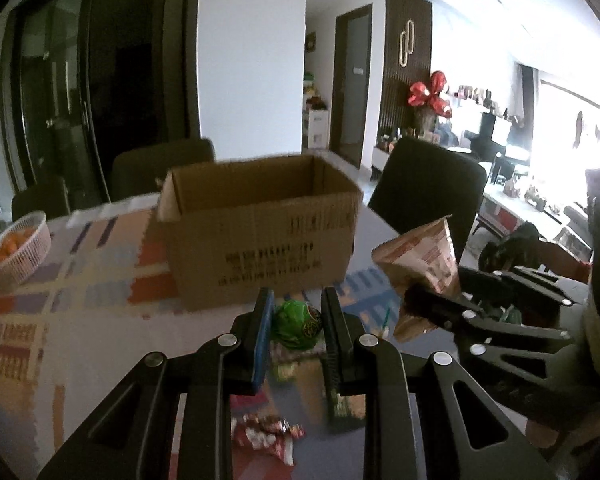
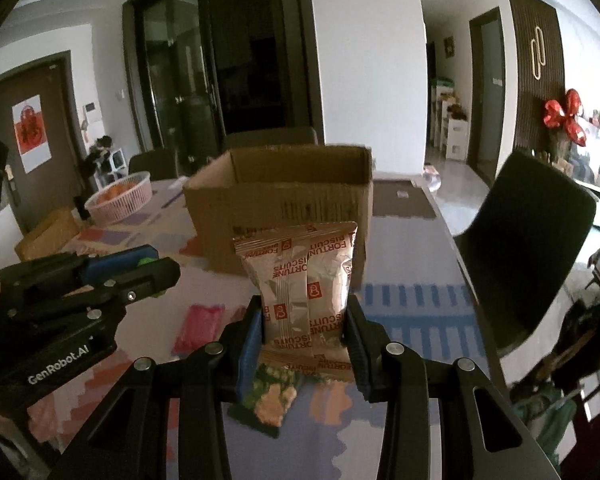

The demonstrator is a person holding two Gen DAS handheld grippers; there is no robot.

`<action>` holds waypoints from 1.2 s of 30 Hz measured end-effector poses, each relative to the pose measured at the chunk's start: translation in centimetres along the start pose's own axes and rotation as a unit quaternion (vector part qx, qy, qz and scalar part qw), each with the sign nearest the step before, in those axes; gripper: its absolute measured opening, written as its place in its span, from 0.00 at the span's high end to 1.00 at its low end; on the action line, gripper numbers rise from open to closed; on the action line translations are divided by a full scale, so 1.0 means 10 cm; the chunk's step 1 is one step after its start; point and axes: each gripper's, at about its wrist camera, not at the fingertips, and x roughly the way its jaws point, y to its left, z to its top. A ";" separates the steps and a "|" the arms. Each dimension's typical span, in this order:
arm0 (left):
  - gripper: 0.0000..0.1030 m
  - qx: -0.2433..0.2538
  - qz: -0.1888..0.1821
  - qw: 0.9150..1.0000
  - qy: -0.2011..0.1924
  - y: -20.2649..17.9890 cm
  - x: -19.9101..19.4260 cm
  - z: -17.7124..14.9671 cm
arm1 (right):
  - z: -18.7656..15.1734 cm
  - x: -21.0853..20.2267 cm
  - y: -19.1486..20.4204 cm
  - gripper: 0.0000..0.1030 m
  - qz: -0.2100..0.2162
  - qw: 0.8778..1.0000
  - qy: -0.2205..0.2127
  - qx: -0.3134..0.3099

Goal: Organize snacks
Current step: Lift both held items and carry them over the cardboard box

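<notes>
**Biscuit pack and green snack up in the air, box waiting**

While both grippers hang over the patterned tablecloth [image 2: 412, 304], the open brown cardboard box [image 2: 284, 208] sits behind them; its dark side print is too blurred to read. Right gripper [image 2: 306, 344] is clamped on a silvery-tan foil pack [image 2: 300, 292] marked "FORTUNE BISCUITS" in red, upside down, in front of the box. "GenRobot.AI" shows on the left gripper [image 1: 296, 332], squeezed on a round green wrapped snack [image 1: 298, 324] whose label I can't make out. Loose red-and-white wrappers [image 1: 266, 436] lie below, partly hidden by the fingers. A pink basket [image 1: 18, 248] of orange stuff is cut off at the edge.
</notes>
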 end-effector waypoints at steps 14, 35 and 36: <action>0.76 0.011 0.016 0.999 -0.046 0.22 0.05 0.68 | 0.68 0.17 -0.02 0.61 0.006 0.999 -0.045 0.003; 0.76 -0.004 -0.007 1.000 0.005 0.65 0.87 1.31 | 1.37 0.87 -0.22 0.61 -0.011 1.000 -0.023 0.012; 0.76 -0.008 -0.004 1.000 0.012 0.68 0.96 1.32 | 1.37 0.91 -0.24 0.61 -0.010 1.000 -0.018 0.015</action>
